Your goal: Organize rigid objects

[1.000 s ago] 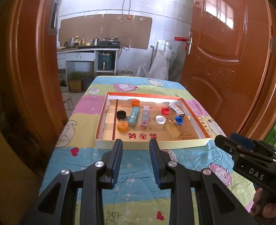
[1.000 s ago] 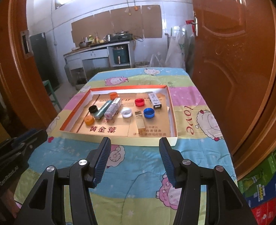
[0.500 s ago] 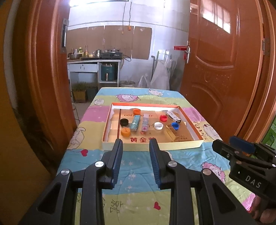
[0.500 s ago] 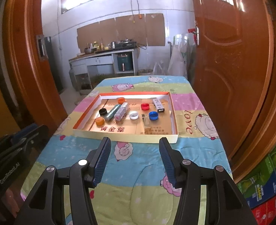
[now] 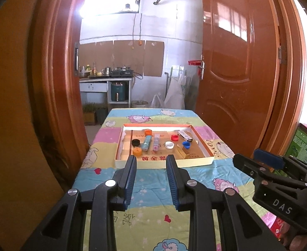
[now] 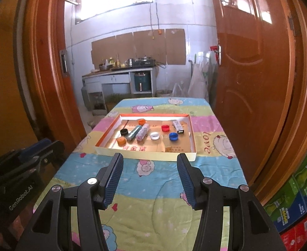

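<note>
A shallow cardboard tray point(image 5: 195, 163) point(image 6: 145, 153) with an orange inner rim lies on the table. It holds several bottle caps, among them an orange cap point(image 5: 137, 151) point(image 6: 121, 140), a black cap point(image 5: 136, 142), a white cap point(image 6: 154, 135), a red cap point(image 6: 165, 127) and a blue cap point(image 5: 186, 144) point(image 6: 173, 136). Two small tubes point(image 5: 151, 143) point(image 6: 138, 132) and a white box point(image 5: 185, 136) point(image 6: 178, 125) lie there too. My left gripper point(image 5: 151, 163) hangs open and empty, well short of the tray. My right gripper point(image 6: 150, 161) is open wider, also empty.
The table wears a cartoon-print cloth point(image 5: 153, 219) point(image 6: 153, 188). Brown doors point(image 5: 237, 73) point(image 6: 253, 73) and their frame flank it on both sides. Colourful cartons point(image 6: 295, 205) are stacked at the right. A kitchen counter point(image 6: 120, 71) stands beyond the table.
Both grippers have drawn back and up from the tray, which now looks smaller and farther. More of the doors and wall shows. Jaws keep the same gaps.
</note>
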`<action>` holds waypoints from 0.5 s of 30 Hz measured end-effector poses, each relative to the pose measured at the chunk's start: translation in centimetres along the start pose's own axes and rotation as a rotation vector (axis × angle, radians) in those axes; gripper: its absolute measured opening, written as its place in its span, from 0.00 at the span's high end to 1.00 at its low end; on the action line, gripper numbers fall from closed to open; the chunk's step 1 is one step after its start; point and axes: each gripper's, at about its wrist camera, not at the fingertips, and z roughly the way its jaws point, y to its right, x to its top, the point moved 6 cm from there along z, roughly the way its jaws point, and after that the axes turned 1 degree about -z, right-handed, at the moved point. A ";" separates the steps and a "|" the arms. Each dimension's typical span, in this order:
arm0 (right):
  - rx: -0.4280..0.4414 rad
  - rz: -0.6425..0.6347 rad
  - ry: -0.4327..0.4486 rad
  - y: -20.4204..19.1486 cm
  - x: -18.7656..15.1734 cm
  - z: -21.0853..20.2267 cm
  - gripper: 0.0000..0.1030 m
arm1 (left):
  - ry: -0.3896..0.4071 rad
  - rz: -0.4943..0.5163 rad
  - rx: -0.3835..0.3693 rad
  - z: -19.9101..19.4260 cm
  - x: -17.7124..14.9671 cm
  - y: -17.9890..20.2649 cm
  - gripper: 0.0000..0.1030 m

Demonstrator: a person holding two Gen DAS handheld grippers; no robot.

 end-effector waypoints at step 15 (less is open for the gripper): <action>-0.001 -0.016 0.034 -0.5 -0.1 -2.1 0.46 | 0.093 -0.009 0.211 -2.4 0.3 -1.5 0.72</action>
